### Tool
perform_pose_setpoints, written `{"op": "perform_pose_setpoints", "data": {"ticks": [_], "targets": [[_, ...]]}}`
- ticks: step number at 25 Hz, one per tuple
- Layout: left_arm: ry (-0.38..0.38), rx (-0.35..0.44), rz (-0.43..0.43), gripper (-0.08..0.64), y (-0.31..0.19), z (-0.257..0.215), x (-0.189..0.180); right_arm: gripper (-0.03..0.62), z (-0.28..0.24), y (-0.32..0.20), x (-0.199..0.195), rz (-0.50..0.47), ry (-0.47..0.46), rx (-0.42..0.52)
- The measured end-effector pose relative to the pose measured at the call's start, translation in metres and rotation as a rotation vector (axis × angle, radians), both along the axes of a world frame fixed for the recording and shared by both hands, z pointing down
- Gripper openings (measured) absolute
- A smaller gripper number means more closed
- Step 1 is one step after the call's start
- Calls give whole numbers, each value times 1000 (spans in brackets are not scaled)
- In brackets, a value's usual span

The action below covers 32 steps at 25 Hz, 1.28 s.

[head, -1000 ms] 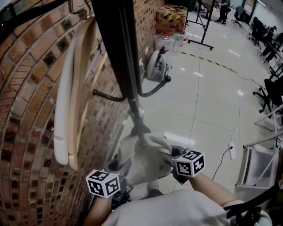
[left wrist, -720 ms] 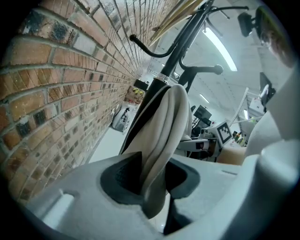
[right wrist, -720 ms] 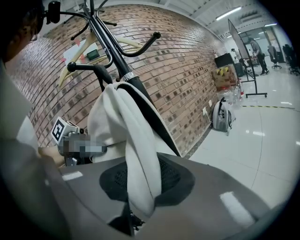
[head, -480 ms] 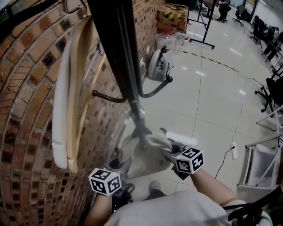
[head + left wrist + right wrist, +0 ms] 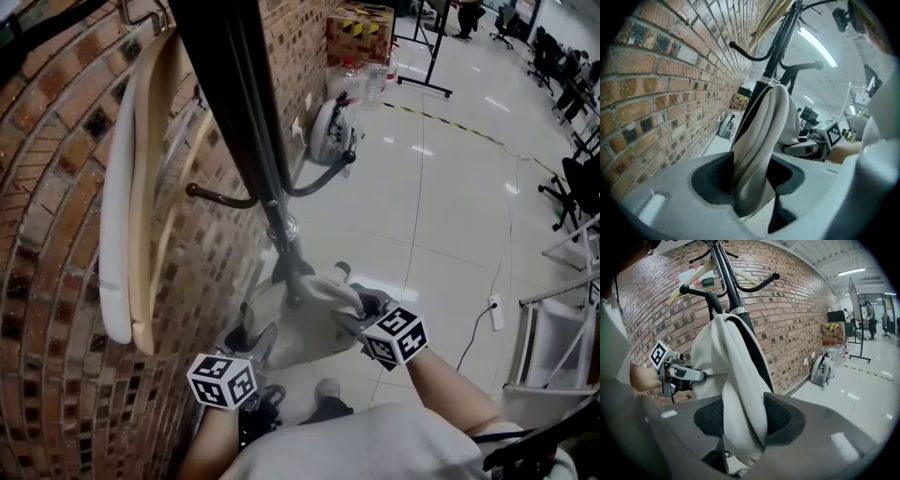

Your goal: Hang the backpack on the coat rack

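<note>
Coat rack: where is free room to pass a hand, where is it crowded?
Free: bare floor right of the coat rack, toward the power strip. Crowded: hangers between rack and brick wall; the backpack low on the pole.

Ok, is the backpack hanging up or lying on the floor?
Hanging up: the backpack droops from the coat rack, against its pole, above the floor.

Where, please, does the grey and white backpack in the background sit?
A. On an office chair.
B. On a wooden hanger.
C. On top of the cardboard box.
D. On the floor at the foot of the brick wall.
D: the grey and white backpack stands on the floor right beside the brick wall, beyond the coat rack.
</note>
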<state>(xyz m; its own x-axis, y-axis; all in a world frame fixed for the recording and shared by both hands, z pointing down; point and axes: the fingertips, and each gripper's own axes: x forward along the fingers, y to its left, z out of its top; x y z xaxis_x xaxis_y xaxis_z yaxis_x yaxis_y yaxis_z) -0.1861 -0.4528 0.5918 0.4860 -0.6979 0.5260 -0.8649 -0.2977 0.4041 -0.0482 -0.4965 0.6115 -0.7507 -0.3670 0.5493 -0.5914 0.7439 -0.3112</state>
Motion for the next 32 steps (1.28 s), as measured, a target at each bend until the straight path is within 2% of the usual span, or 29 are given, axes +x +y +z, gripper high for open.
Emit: {"op": "perform_pose_setpoints", "data": {"ticks": [4,9,14,15,18,20,22,23,28,32], "targets": [[18,1,-40,249,5,-5,-2,292,-3,6,12,1,13,-23],[25,20,-64,272,23,-20,-3,305,-27,18,35,65,-28,17],[8,27,-76,271,59,-29,7,301,-52,56,48,12,-24,55],[17,20,-68,268,69,-31,12,295,-56,66,52,10,-34,46],[45,15,-27,249,105,-42,42,205,-75,104,65,17,-137,-21],[49,20,12,175,133,-51,69,106,-90,137,73,5,-190,-38],[49,41,60,2,164,-64,98,41,-104,170,81,-13,-192,-7],[49,56,84,2,180,-70,112,2,-110,187,87,-19,-187,22],[65,131,156,2,248,-104,174,2,-142,270,107,-98,-233,100],[9,170,187,0,309,-134,217,0,-167,341,120,-185,-252,135]]}}
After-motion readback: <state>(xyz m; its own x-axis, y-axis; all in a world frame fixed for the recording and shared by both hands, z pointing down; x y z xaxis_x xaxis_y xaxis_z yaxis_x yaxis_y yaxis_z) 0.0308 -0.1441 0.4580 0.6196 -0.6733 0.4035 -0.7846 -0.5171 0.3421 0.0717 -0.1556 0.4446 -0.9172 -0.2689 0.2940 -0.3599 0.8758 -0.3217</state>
